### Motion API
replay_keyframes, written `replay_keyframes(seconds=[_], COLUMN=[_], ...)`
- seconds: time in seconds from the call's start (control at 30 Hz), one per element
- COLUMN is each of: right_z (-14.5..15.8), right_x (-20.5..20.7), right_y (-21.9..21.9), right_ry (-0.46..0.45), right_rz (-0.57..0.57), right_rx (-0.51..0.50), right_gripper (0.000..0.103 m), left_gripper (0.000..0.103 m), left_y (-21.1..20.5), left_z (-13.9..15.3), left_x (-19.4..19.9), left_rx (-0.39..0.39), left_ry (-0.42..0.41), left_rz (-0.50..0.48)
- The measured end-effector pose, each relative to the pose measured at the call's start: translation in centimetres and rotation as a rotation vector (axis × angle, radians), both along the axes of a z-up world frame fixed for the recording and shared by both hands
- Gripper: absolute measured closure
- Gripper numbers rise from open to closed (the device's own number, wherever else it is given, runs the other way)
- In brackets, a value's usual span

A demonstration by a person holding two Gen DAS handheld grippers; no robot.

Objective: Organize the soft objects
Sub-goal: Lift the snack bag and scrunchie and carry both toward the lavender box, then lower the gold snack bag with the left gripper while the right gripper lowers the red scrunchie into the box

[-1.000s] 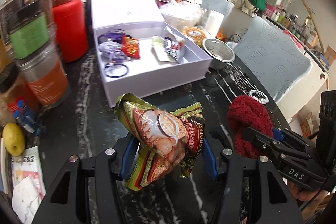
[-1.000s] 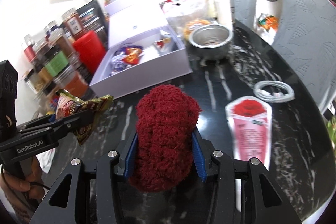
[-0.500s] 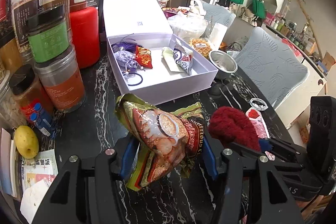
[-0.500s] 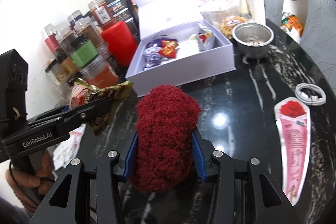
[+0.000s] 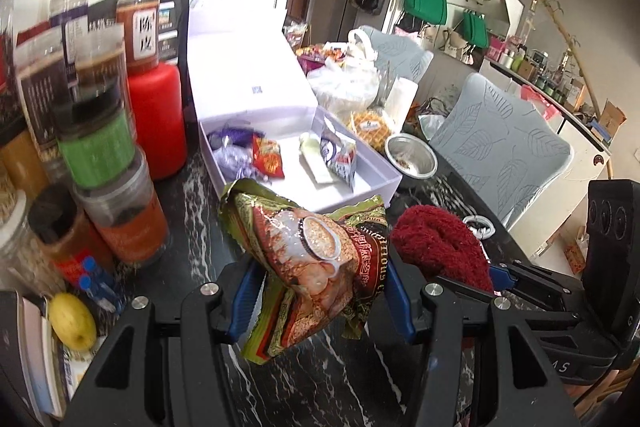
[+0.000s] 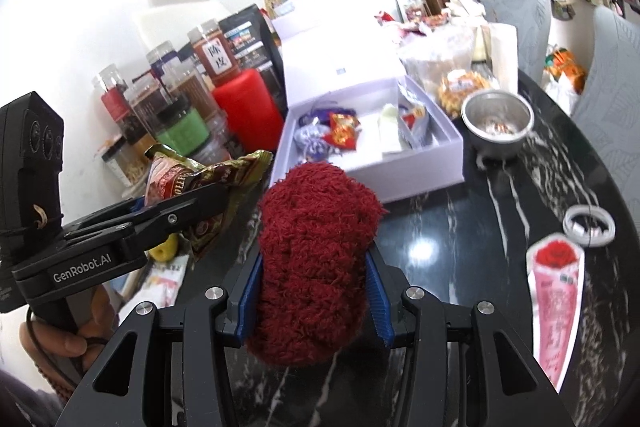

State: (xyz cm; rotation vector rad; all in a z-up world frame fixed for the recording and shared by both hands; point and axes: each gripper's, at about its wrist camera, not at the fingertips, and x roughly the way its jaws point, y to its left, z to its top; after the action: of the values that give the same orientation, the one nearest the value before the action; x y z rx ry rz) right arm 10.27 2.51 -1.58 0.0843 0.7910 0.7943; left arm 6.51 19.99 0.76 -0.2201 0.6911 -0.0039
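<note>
Soft objects in hand number two: one crinkled snack packet [image 5: 316, 267] and one dark red woolly bundle [image 6: 316, 267], each held above the black marbled table [image 6: 460, 227]. One open white box [image 6: 424, 167] stands further back on that table, its lid raised behind it; inside lie about four small items: a purple pouch [image 6: 310, 143], a red sachet [image 6: 342, 131], a pale flat packet [image 6: 390, 131] and a blue-and-white snack bag [image 6: 414, 127] leaning on the right wall. Beside the box sit one steel bowl [image 6: 498, 119], one coiled white cable [image 6: 588, 221] and one pink rose-printed sleeve [image 6: 556, 299]. A cluster of jars [image 5: 108, 155] and one red canister [image 5: 158, 123] crowd the left edge, with one yellow fruit [image 5: 72, 321] below them.

The left gripper [image 5: 320, 293] is clenched part-way on the snack packet, both blue pads pressing its sides, the packet standing up and out past the fingers. The right gripper [image 6: 312, 301] grasps the red bundle the same way, jaws narrowed around its lower half.

Both grippers tilt downward toward the table, side by side and near each other, aimed at the box. In the right wrist view a hand [image 6: 56, 339] wraps the left gripper's handle at lower left
</note>
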Motion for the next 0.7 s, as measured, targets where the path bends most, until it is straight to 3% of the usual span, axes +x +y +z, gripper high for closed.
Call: replay_keyframes(seconds=[0.7], right_z=[7.2], right_x=[4.8], right_y=[1.6], right_ry=[-0.146], right_rz=[0.014], right_rx=[0.036], right_gripper=[0.057], left_gripper=[0.048], left_y=[0.9], left_z=[6.7], left_x=[5.4], left_rx=[0.088], left_ry=[-0.164], left_rz=[-0.025])
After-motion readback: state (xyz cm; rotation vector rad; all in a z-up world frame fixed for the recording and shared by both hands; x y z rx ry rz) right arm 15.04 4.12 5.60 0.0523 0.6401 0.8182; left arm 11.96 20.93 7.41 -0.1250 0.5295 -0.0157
